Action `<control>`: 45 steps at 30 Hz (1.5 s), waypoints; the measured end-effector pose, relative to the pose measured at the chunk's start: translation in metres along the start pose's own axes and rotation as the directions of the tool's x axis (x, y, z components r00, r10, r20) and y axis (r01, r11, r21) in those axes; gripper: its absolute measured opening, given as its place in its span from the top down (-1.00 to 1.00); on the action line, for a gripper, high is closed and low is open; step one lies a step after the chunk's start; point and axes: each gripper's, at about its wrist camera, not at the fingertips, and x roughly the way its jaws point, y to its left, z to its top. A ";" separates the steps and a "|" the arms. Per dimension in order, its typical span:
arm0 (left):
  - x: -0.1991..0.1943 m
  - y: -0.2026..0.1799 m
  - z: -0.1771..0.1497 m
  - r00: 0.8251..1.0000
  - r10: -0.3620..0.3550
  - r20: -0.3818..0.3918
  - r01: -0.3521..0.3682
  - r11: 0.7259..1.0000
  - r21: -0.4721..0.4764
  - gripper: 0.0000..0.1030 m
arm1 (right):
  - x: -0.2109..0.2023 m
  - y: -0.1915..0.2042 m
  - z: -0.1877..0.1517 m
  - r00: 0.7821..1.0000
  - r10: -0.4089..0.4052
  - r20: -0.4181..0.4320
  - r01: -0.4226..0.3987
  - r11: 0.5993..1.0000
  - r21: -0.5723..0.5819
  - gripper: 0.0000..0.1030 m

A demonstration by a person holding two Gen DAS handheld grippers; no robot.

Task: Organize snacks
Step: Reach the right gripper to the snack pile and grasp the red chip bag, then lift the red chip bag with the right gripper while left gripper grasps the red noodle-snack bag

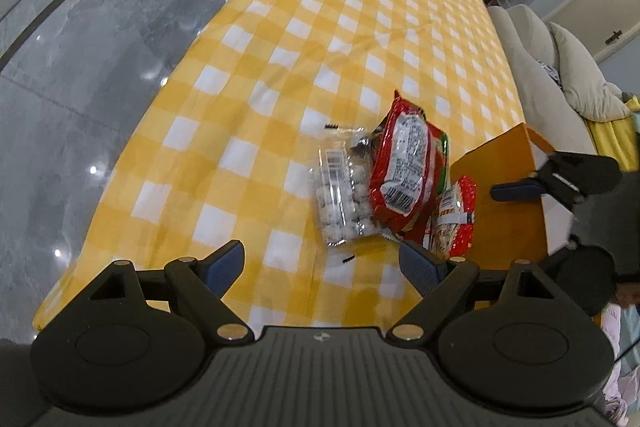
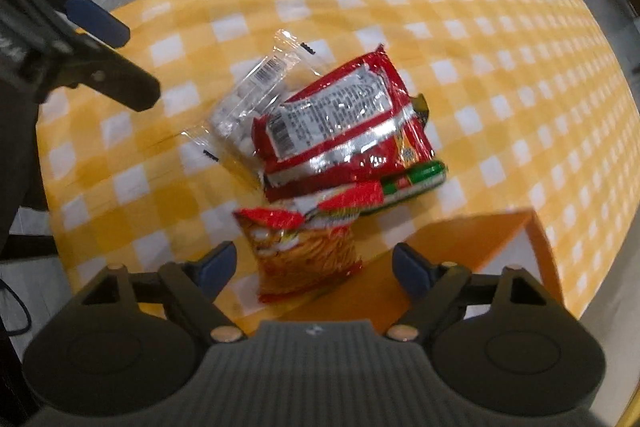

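1. Your right gripper (image 2: 314, 263) points steeply down with its fingers (image 2: 216, 265) spread wide; nothing is pressed between them.
2. The small red noodle-snack bag (image 2: 304, 251) lies just ahead in the gap between those fingers, one edge up on the orange box (image 2: 472, 231).
3. Your left gripper (image 1: 322, 263) also has its fingers (image 1: 226, 261) wide apart and holds nothing.
4. Just beyond its fingertips lies the clear bag of white candies (image 1: 342, 195) on the worktop (image 1: 320, 27), under its yellow checked cloth.
5. The large red packet (image 1: 404, 163) rests partly on the candy bag, label side up, overlapping a green-edged packet (image 2: 416, 179) beneath it.
6. Further off, the checked cloth runs bare.
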 end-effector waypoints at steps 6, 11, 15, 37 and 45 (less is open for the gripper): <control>0.002 0.003 0.000 1.000 0.002 -0.003 -0.002 1.000 -0.002 -0.97 | 0.015 0.000 0.014 0.998 0.031 -0.047 -0.035 0.997 -0.074 -0.61; 0.006 0.009 0.000 1.000 0.013 -0.022 -0.013 1.000 -0.022 -0.97 | 0.027 0.002 0.020 0.997 0.033 -0.072 -0.041 0.993 -0.115 -0.44; 0.006 0.010 0.000 1.000 0.010 -0.023 -0.011 1.000 -0.025 -0.97 | 0.038 0.002 0.022 0.992 0.062 -0.108 -0.073 0.991 -0.108 -0.22; 0.014 0.012 -0.001 0.998 0.033 -0.044 -0.035 0.998 -0.048 -0.97 | 0.020 0.004 0.012 0.998 -0.049 -0.030 0.055 0.973 0.225 0.21; 0.017 0.012 -0.002 0.997 0.081 0.015 -0.080 0.992 -0.093 -0.95 | -0.025 0.047 -0.016 0.982 -0.140 0.123 0.089 0.933 0.347 0.21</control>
